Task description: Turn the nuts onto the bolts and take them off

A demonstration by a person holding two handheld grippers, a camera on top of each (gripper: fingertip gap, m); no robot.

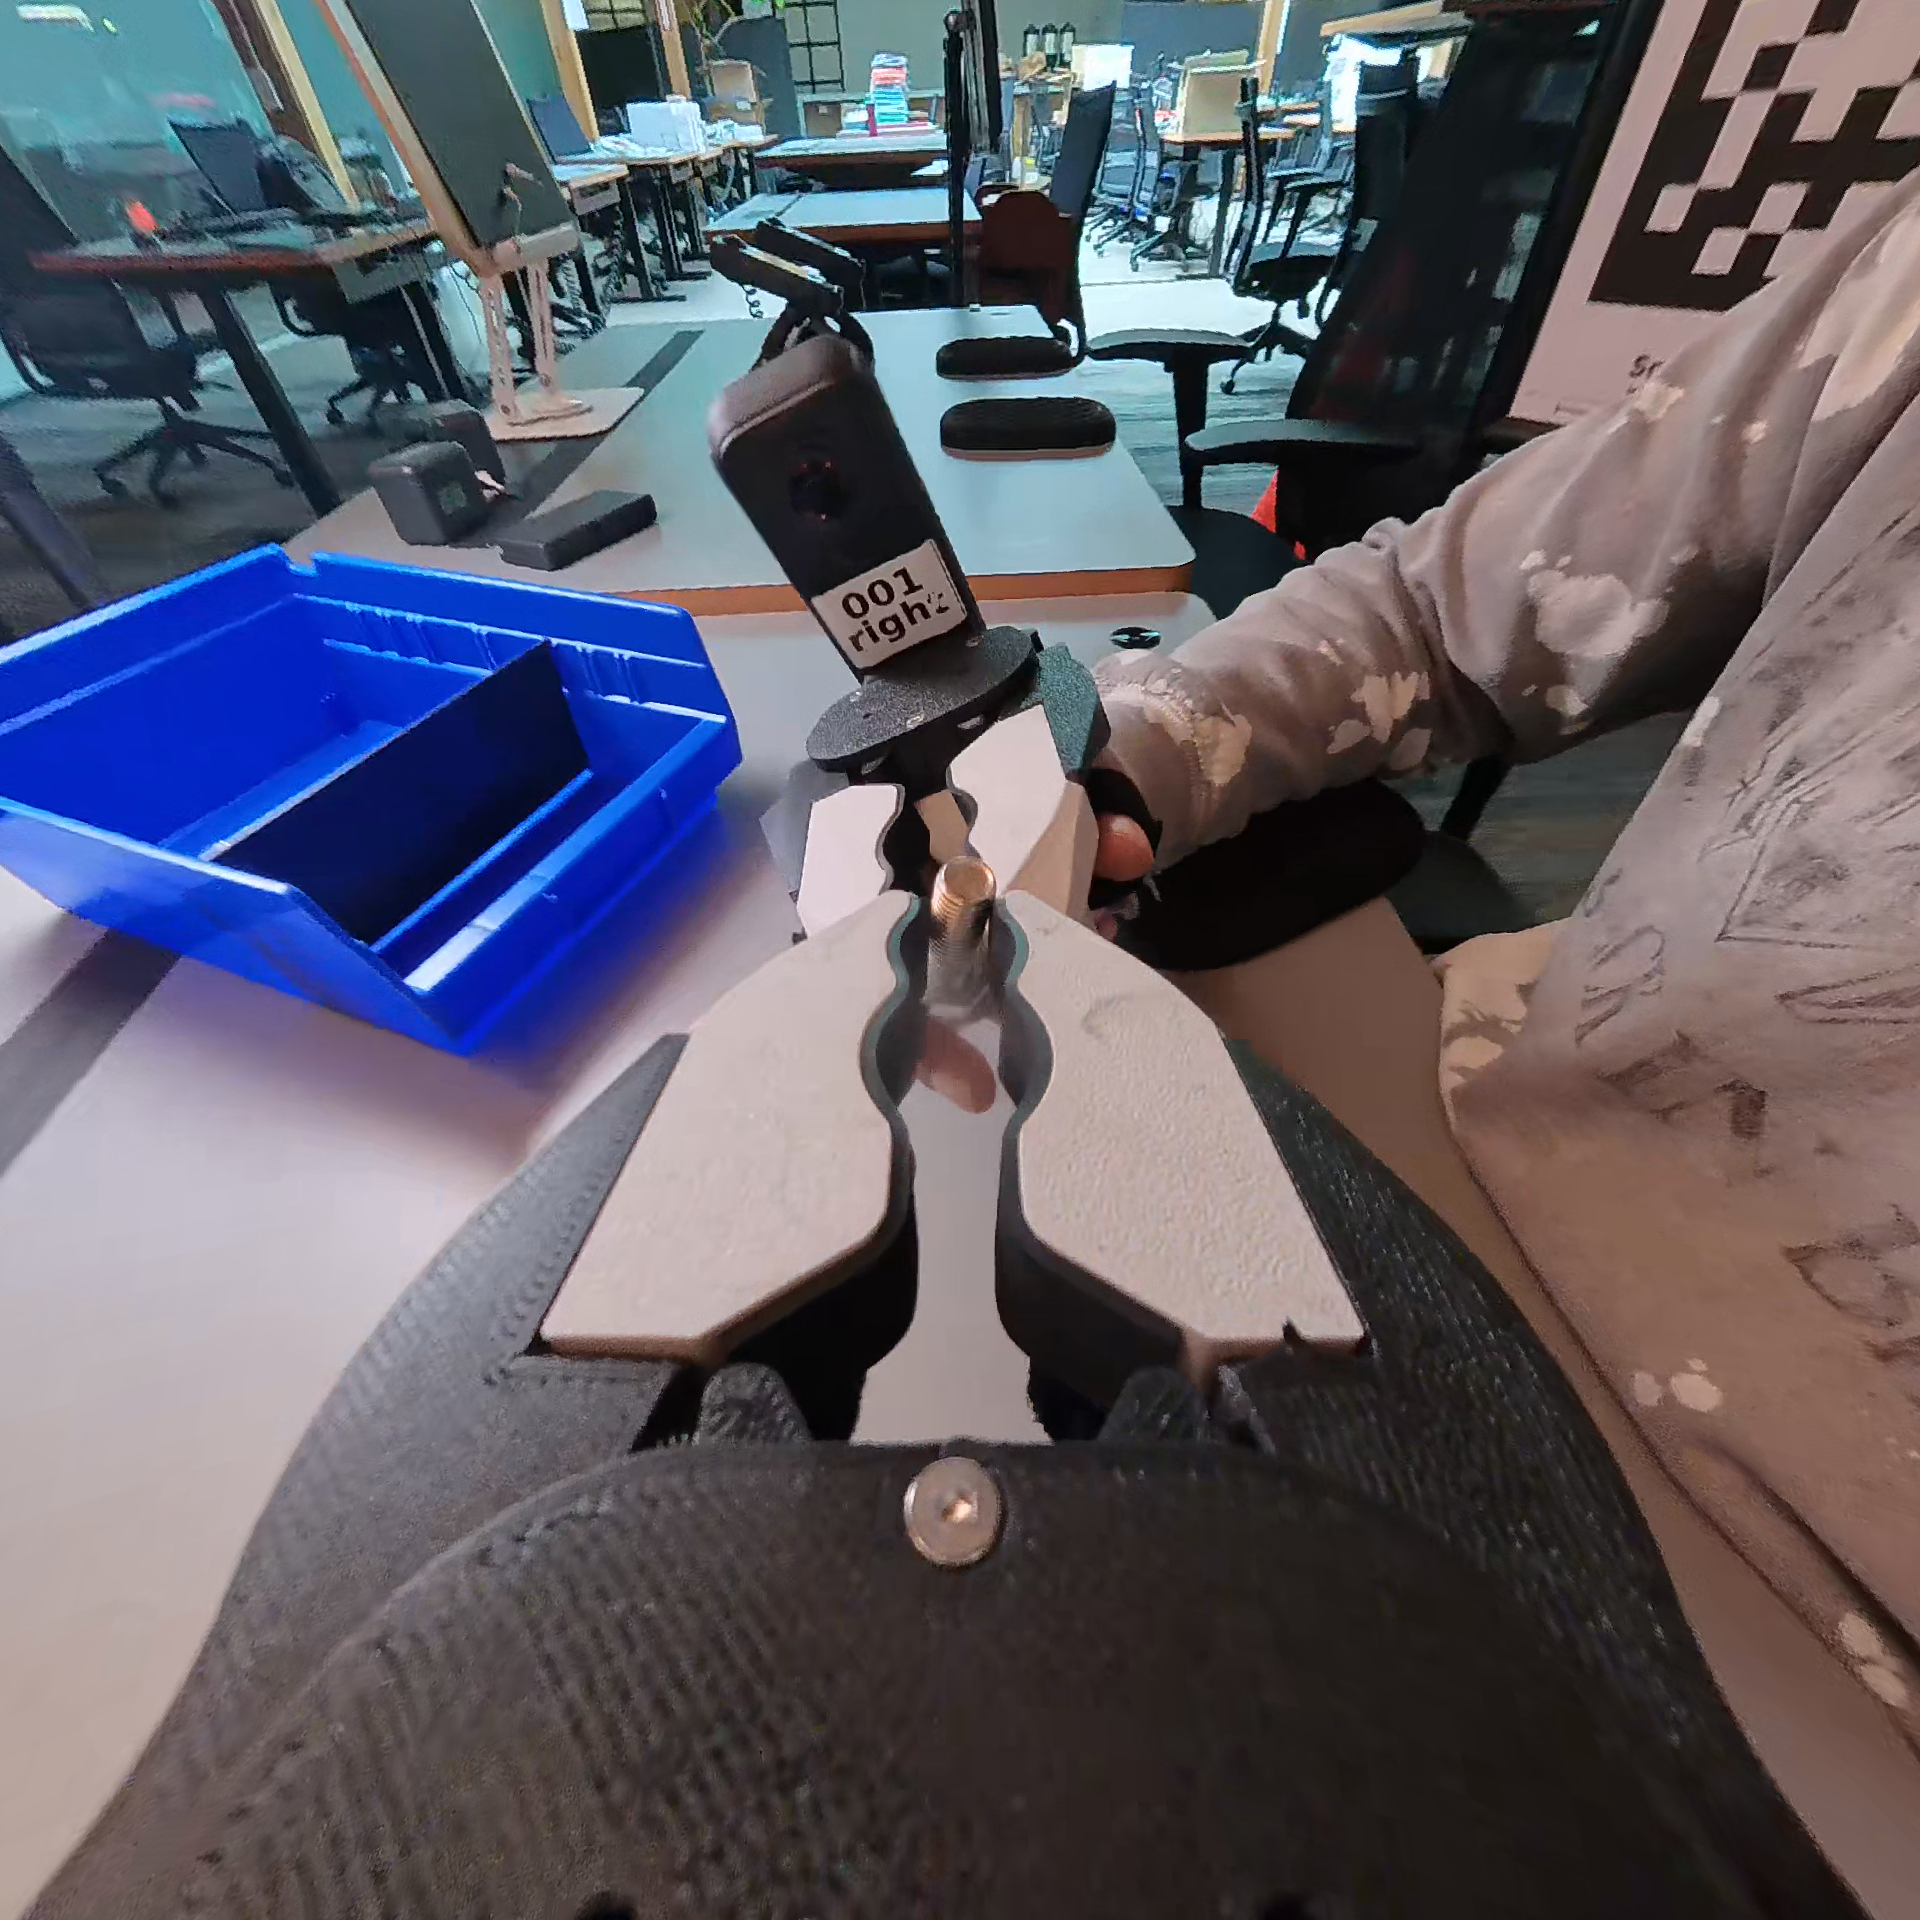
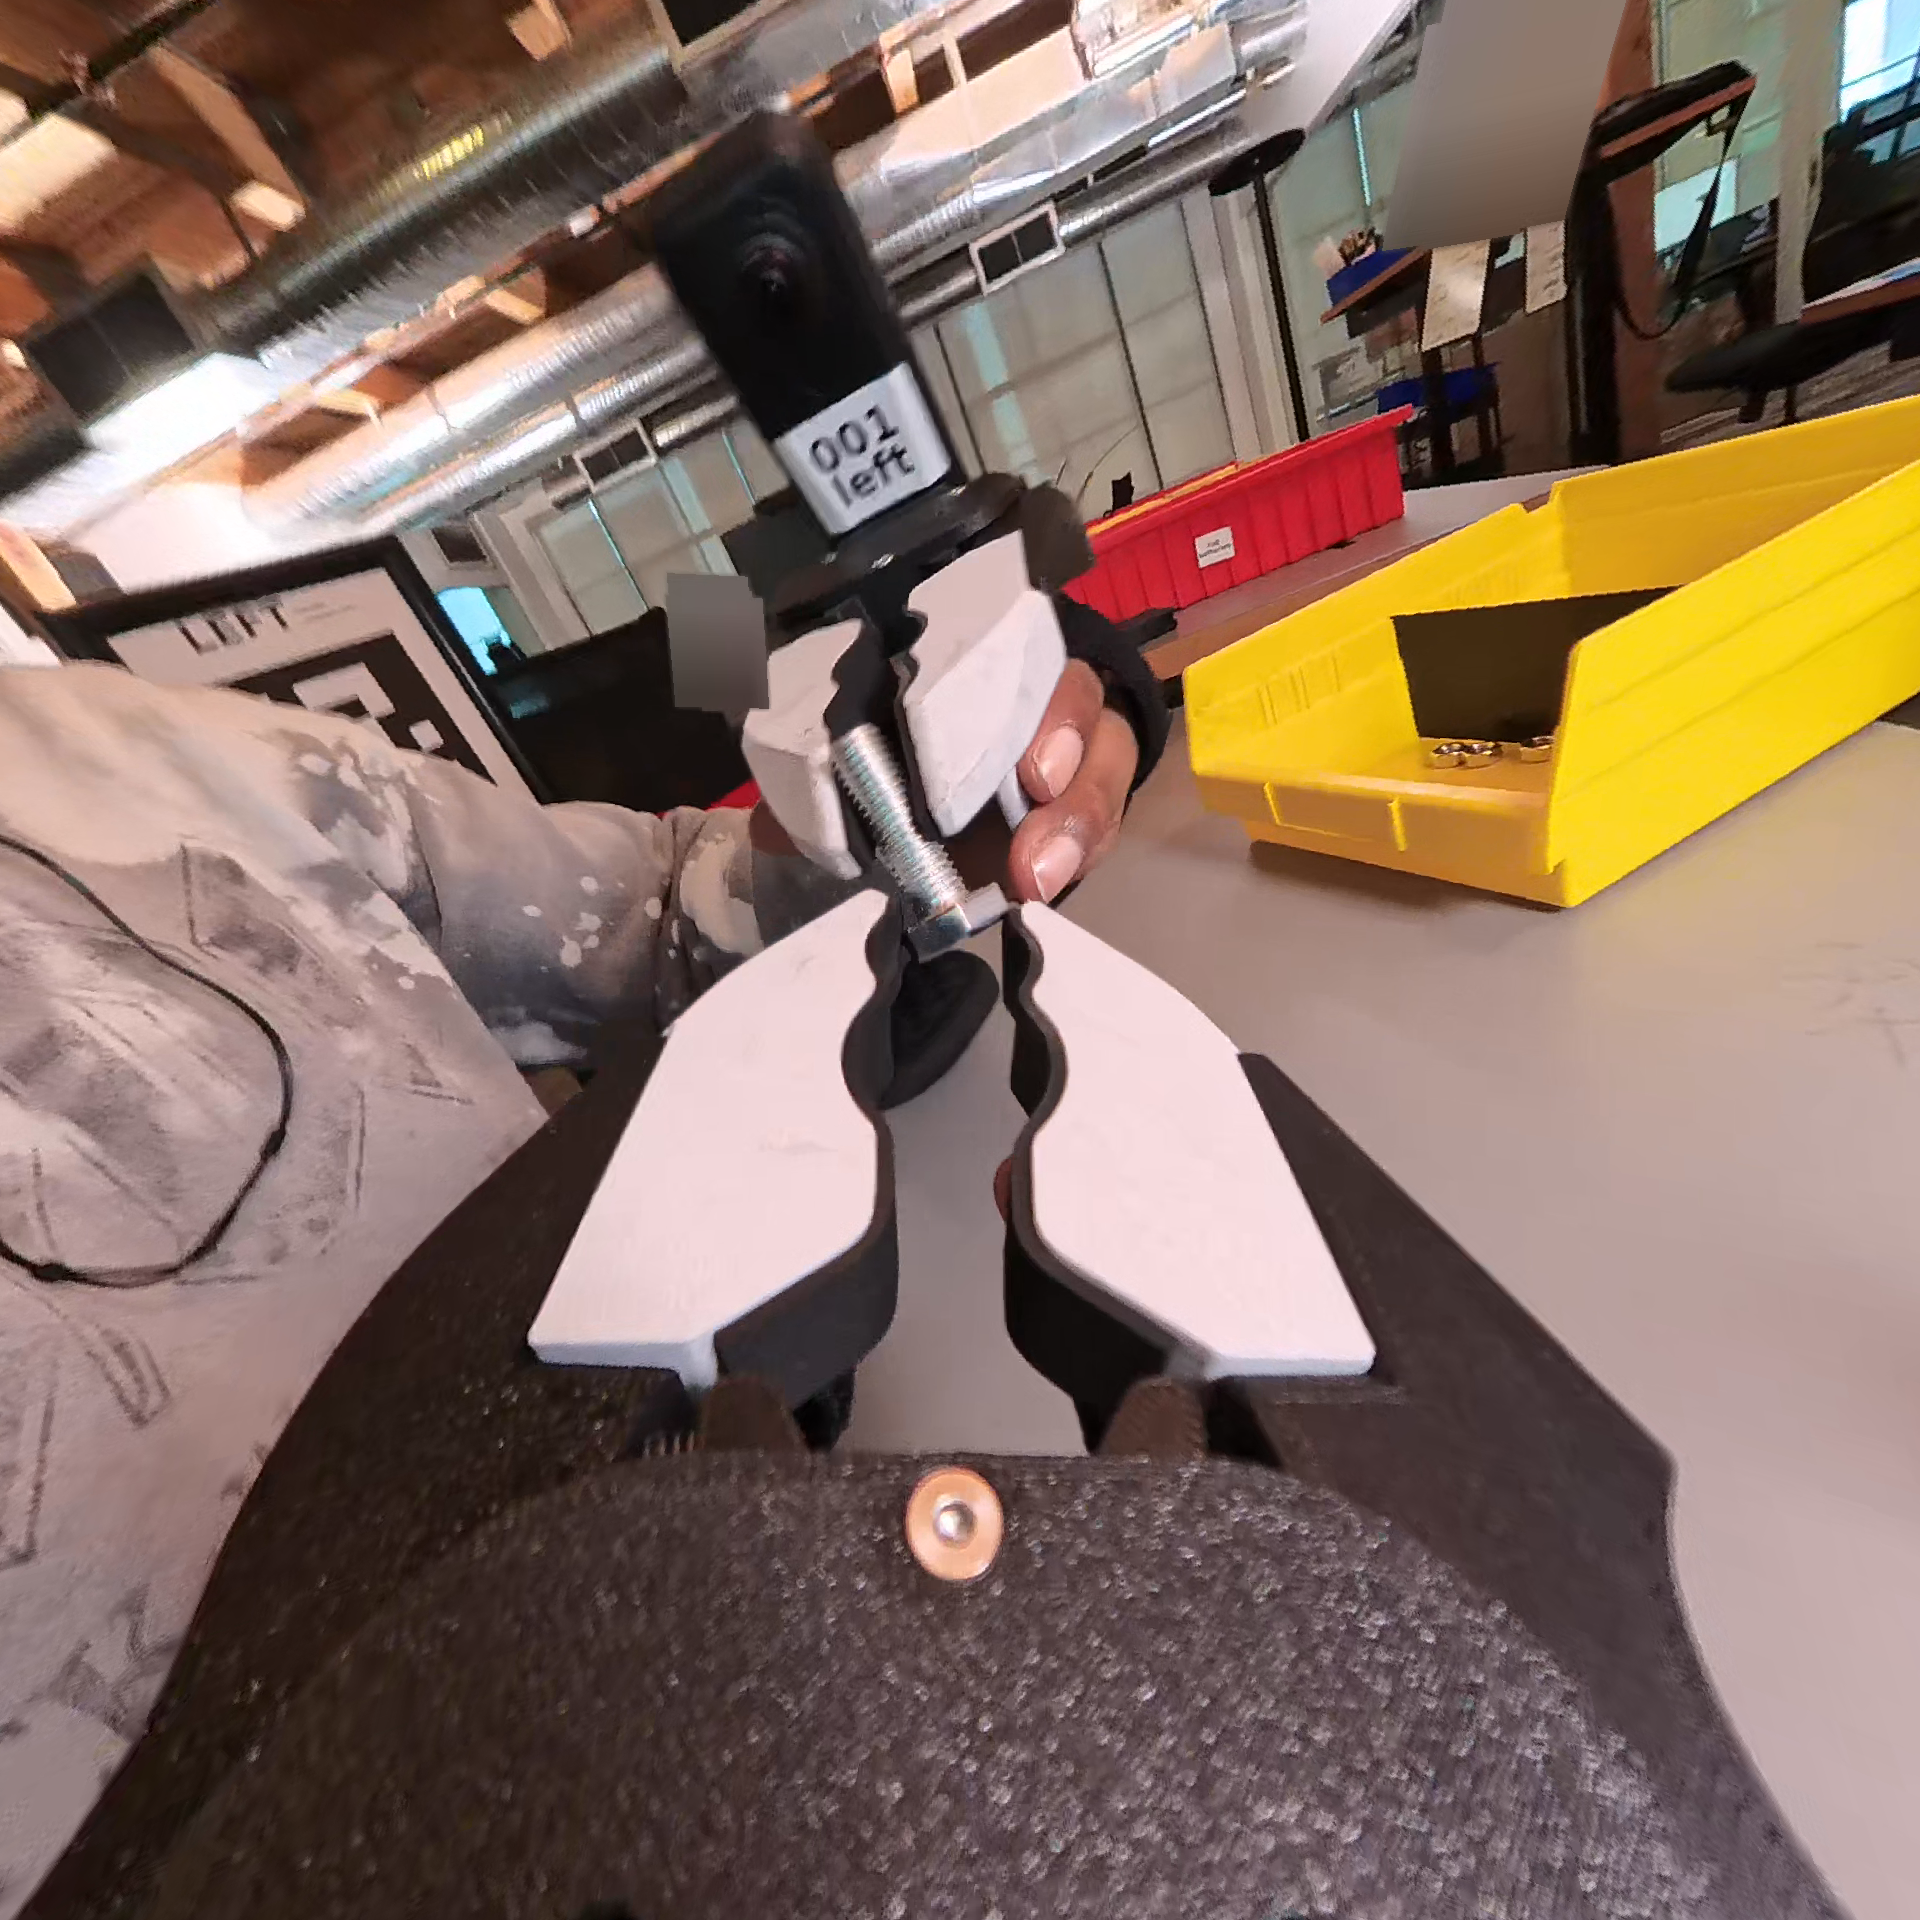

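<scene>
Silver threaded bolt (image 2: 891, 826) (tilted, midair); nuts (image 2: 1460, 752) in yellow bin (image 2: 1403, 831).

The left claw (image 1: 956, 935) grips a threaded bolt (image 1: 961, 940) between its pale fingers (image 1: 769, 1143), tip pointing away. Just beyond, the right claw (image 1: 940, 831) faces it, held by a hand (image 1: 1127, 842). A blue bin (image 1: 623, 748) sits on the bench (image 1: 208, 1195) to the left.

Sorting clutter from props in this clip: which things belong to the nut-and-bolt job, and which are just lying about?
In use: bolt, left gripper, right gripper, nuts, yellow bin.
Lying about: blue bin, red bin, office chair.
</scene>
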